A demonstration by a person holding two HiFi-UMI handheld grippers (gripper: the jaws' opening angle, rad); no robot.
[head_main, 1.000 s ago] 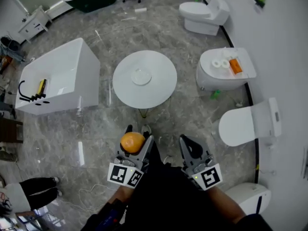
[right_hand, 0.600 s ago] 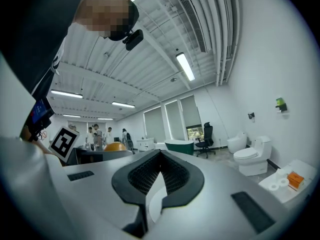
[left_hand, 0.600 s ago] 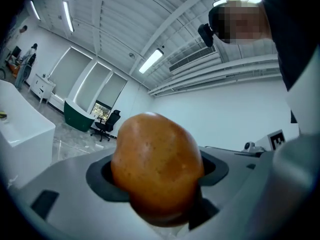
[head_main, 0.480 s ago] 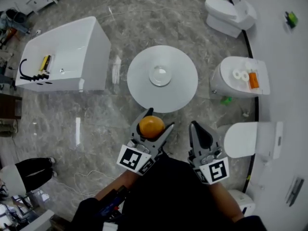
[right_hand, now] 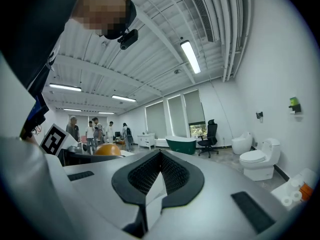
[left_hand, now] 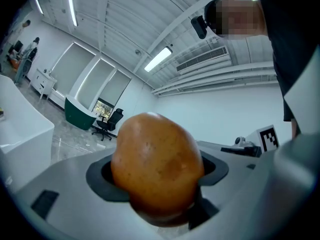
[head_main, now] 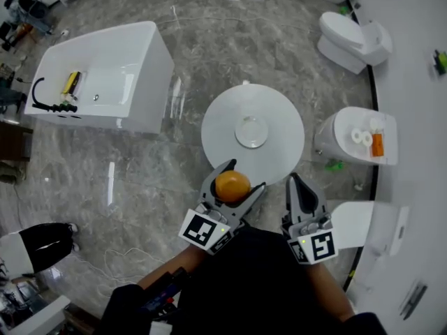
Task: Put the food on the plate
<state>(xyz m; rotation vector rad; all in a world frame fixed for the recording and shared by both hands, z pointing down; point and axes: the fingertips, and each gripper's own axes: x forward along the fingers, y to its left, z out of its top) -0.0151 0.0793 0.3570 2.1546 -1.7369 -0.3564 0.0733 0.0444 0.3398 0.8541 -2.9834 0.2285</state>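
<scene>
"One piece of food, then?"
"Yes, a round orange one (left_hand: 157, 169), clamped between the jaws of the left gripper (head_main: 241, 178) and held just at the near edge of the round white table (head_main: 230, 114)."
"And the plate?"
"The plate (head_main: 251, 132) sits at the table's middle, apart from the food."
"The right gripper?"
"The right gripper (head_main: 294, 181) is just beside the left, jaws pressed together, empty. A white bathtub (head_main: 105, 75) stands left of the table, toilets (head_main: 353, 37) right."
</scene>
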